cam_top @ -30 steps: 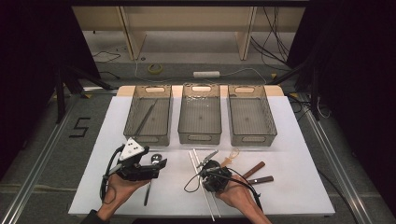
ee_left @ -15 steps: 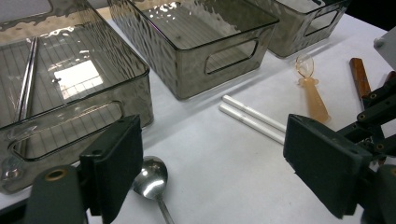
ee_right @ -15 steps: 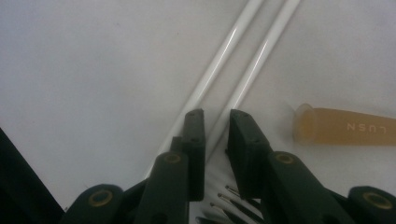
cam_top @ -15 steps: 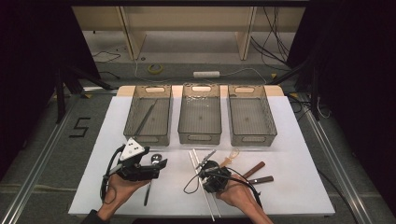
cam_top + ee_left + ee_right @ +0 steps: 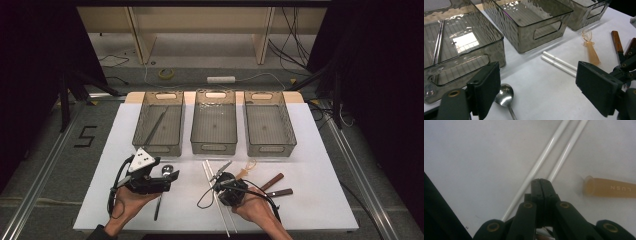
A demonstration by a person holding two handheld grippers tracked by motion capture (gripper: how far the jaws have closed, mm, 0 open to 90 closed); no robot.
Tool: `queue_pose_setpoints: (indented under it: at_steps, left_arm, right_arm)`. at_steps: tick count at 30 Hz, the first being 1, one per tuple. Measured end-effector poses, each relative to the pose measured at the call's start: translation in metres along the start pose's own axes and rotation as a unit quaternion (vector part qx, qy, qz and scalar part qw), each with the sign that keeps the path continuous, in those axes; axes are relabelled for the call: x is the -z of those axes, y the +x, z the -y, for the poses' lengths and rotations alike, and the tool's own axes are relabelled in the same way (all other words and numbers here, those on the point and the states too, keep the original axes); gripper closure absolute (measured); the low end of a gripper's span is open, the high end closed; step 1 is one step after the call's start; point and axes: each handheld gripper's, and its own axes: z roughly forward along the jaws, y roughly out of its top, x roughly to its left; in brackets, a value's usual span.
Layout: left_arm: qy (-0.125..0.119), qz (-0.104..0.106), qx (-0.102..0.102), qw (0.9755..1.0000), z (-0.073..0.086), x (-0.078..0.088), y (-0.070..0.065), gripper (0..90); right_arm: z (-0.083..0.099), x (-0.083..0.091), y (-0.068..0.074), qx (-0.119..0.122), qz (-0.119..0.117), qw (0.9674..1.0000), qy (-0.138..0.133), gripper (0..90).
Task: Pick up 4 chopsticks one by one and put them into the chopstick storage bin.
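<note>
My left gripper [image 5: 169,176] is held low over the white table with its jaws wide apart [image 5: 536,87]. A metal spoon [image 5: 504,96] lies bowl-up just beneath them, nearer the left jaw. My right gripper [image 5: 220,180] is shut, its tips [image 5: 541,181] resting over a pair of white chopsticks [image 5: 541,161] that lie side by side; nothing shows between the jaws. An amber plastic spoon [image 5: 610,188] lies just right of those tips. In the high view the white chopsticks [image 5: 209,175] run from the bins toward the front edge.
Three smoky clear bins stand in a row at the back: left [image 5: 161,148], middle [image 5: 214,147], right [image 5: 270,149]. The left bin holds metal chopsticks [image 5: 438,42]. Two brown-handled utensils [image 5: 274,181] lie right of my right hand.
</note>
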Motion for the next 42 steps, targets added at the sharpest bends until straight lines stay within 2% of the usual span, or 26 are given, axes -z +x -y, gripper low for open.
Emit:
queue_pose_setpoints:
  at_steps: [1,2,3,19,27,34,42]
  left_arm:
    - [0.001,0.000,-0.001,1.0000,0.0000,0.0000,-0.0002,19.4]
    - [0.001,0.000,-0.001,1.0000,0.0000,0.0000,-0.0003,19.4]
    - [0.001,0.000,-0.001,1.0000,0.0000,0.0000,-0.0003,19.4]
    - [-0.001,0.001,0.001,1.0000,-0.0003,-0.0007,-0.0012,19.6]
    - [-0.001,0.001,-0.001,1.0000,-0.0004,0.0000,-0.0005,19.6]
    - [-0.001,0.001,0.000,1.0000,-0.0003,-0.0005,-0.0006,19.6]
    - [-0.001,0.001,-0.002,1.0000,-0.0005,0.0000,-0.0010,19.8]
  right_arm:
    - [-0.0011,-0.0002,0.0002,-0.003,-0.002,1.0000,0.003,88.1]
    - [-0.0017,0.0000,-0.0014,-0.005,-0.012,0.9999,0.004,79.9]
    - [-0.0017,-0.0031,-0.0017,-0.008,-0.007,0.9998,0.020,73.6]
    - [-0.0028,-0.0047,-0.0030,-0.006,-0.010,0.9996,0.026,76.4]
    - [-0.0029,-0.0049,-0.0011,0.001,-0.003,0.9997,0.025,76.8]
    - [-0.0033,-0.0045,-0.0019,0.002,-0.011,0.9993,0.036,75.8]
    - [-0.0035,-0.0045,-0.0025,0.004,-0.012,0.9993,0.036,77.5]
